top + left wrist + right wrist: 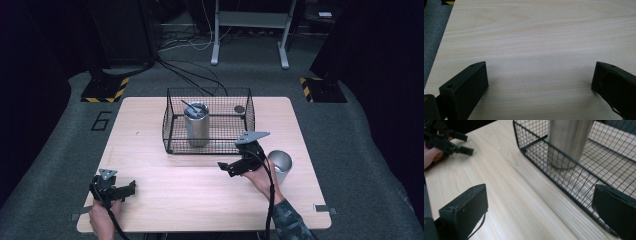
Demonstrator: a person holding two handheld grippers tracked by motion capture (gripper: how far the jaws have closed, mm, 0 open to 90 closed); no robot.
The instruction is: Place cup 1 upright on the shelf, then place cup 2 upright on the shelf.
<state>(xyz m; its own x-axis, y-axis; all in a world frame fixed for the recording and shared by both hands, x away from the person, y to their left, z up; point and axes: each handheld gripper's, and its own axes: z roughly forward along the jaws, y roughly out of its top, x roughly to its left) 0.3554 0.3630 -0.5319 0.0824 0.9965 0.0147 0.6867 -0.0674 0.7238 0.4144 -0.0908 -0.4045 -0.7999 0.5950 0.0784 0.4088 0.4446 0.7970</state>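
Steel tumbler point(196, 125) stands upright inside the wire basket point(172, 125) at mid-table, a second steel cup point(280, 164) just right of the right gripper point(231, 169), whose jaws are apart and empty near the basket's front wall. Risk: that gripper clips the mesh and shoves the basket, tipping the tumbler, or the hand's back knocks the cup over. Left gripper point(131, 187) rests wide apart on the table point(150, 165), well clear.
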